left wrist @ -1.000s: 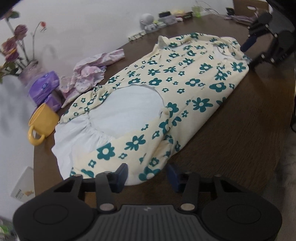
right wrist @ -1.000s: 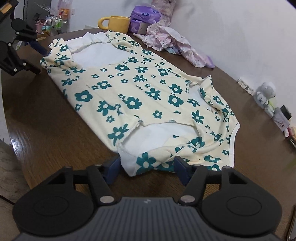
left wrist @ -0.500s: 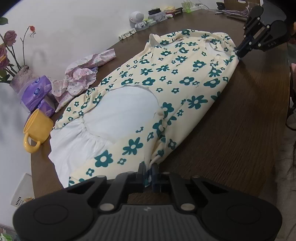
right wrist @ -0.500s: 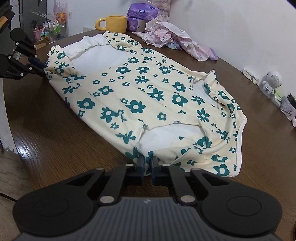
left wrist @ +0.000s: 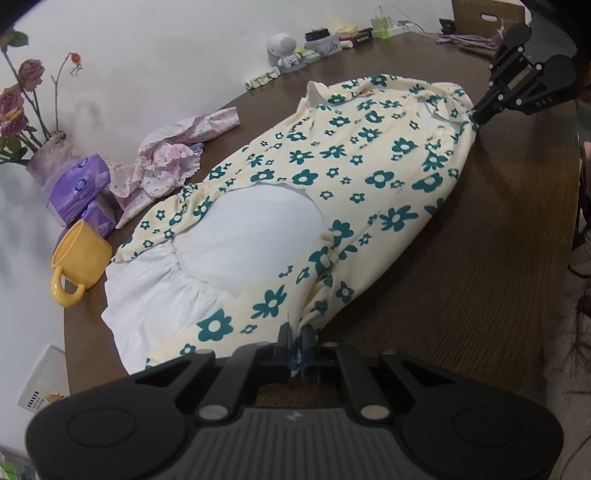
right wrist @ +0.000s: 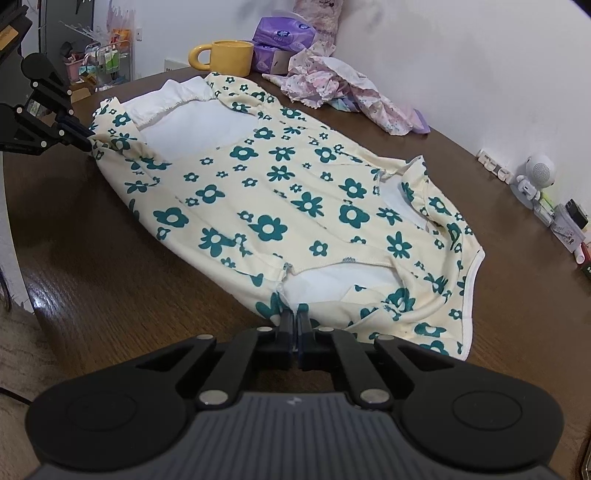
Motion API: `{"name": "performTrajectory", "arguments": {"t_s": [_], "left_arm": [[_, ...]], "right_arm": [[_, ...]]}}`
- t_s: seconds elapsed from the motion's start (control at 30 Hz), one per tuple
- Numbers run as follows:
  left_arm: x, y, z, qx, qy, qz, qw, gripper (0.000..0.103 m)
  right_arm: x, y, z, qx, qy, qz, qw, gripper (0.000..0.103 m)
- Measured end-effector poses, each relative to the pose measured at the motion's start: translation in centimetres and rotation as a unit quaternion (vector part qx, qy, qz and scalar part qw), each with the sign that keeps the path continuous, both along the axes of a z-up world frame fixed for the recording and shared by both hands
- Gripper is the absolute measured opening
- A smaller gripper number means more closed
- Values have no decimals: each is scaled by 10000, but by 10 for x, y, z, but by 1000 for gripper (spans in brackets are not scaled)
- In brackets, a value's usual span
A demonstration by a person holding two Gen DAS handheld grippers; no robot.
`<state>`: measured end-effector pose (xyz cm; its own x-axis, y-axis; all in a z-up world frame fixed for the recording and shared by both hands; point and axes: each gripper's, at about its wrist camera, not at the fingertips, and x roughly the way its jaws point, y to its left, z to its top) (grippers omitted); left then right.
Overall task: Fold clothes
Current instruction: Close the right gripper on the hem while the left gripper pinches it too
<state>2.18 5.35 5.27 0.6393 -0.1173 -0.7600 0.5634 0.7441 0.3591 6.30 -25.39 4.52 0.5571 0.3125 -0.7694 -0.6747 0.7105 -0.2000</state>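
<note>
From your left wrist view, your left claw (left wrist: 296, 341) sits at 6 o'clock, its jaws clenched on a gathered corner of the dress (left wrist: 332, 177). The cream cloth with teal flowers bunches right at the pads and runs away from them toward 12 and 1 o'clock across the brown table (left wrist: 480, 280). Its white lining faces up in a big oval just past the claw, toward 11 o'clock. At 2 o'clock, at the far end of the dress, your right claw (left wrist: 476, 117) pinches the other corner, jaws closed on the cloth. A yellow mug (left wrist: 79, 260) stands at 9 o'clock, just beside the white frill of the dress. Purple tissue packs (left wrist: 79, 188) and a crumpled pink garment (left wrist: 166, 170) lie at 10 o'clock, near the dress edge.

From your right wrist view, your right claw (right wrist: 294, 325) is at 6 o'clock, jaws clamped on the near edge of the dress (right wrist: 280, 199), where cream cloth and white lining meet. The dress spreads flat from the pads toward 12 and 11 o'clock. At 9 o'clock your left claw (right wrist: 88, 142) grips the far corner, with the cloth pulled to a point at its tips. The mug (right wrist: 227, 57) stands at 12 o'clock, beyond the dress, with the tissue packs (right wrist: 284, 35) touching its right side. The pink garment (right wrist: 343, 94) lies at 1 o'clock, apart from the dress.
</note>
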Motion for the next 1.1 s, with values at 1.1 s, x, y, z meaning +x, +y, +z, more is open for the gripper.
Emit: {"name": "performTrajectory", "arguments": {"t_s": [1.1], "left_arm": [[151,4,20,-70,142,89,9998,3]], "right_arm": [[110,21,12,-417,-222,-253,9986,1]]}}
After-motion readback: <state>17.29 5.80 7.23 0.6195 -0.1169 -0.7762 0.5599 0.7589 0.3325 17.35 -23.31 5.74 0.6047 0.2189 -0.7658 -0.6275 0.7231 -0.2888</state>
